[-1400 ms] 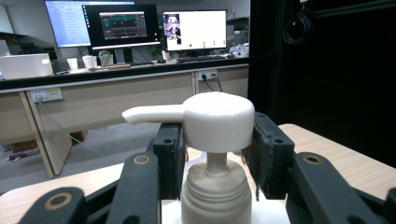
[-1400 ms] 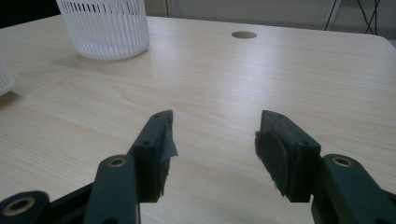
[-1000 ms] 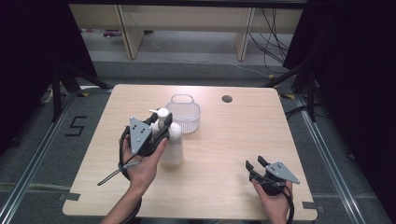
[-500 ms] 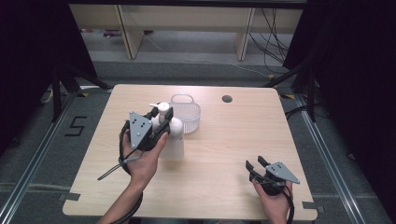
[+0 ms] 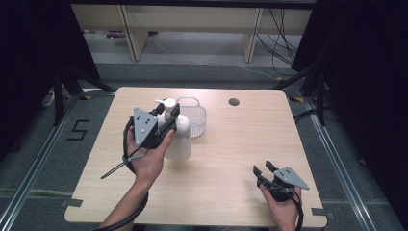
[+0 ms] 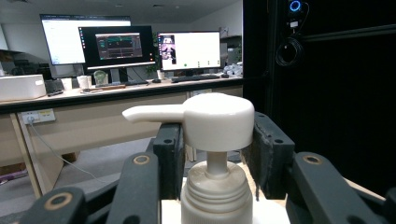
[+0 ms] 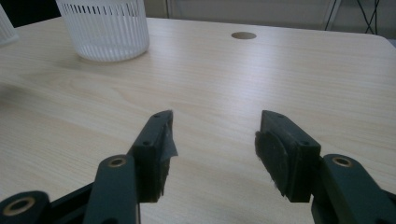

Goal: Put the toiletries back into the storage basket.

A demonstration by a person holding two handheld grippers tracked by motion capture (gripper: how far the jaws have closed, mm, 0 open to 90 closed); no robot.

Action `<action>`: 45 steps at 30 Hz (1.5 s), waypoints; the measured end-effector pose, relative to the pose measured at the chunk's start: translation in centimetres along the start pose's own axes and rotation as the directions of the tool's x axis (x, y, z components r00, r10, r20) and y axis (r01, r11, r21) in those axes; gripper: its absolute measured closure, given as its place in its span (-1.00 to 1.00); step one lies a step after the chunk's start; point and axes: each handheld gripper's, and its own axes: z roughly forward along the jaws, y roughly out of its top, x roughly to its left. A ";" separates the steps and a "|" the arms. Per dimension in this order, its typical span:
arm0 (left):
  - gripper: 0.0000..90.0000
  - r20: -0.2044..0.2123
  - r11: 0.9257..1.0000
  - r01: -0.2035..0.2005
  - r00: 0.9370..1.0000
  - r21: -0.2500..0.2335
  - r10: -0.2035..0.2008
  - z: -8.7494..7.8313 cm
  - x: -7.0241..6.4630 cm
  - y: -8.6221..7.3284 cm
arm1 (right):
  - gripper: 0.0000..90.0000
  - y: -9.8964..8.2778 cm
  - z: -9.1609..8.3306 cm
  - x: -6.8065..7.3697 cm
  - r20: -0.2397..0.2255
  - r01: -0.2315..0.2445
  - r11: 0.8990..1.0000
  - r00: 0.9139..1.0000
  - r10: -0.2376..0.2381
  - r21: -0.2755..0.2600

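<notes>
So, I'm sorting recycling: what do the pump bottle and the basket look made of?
Pump bottle: looks like matte white plastic, with a moulded threaded collar and a one-piece pump head. Basket: likely translucent white plastic, judging by its thin vertical ribs with light showing through.

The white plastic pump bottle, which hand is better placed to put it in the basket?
Left: its claw grips the white plastic pump bottle beside the white slatted basket; the right claw rests open, apart.

High view above the table (image 5: 240,144) looking down, tongs views close and level, both sharing the basket (image 5: 195,120).
</notes>
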 end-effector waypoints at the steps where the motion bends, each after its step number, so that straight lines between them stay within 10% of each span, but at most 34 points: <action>1: 0.32 0.000 1.000 0.000 1.000 0.000 0.000 0.0 0.0 0.0 | 0.02 0.0 0.0 0.0 0.000 0.000 1.000 1.000 0.000 0.000; 45: 0.32 -0.008 1.000 0.009 1.000 -0.024 -0.010 2.3 0.6 1.9 | 0.02 0.0 0.0 -0.1 0.009 0.011 1.000 1.000 -0.011 -0.014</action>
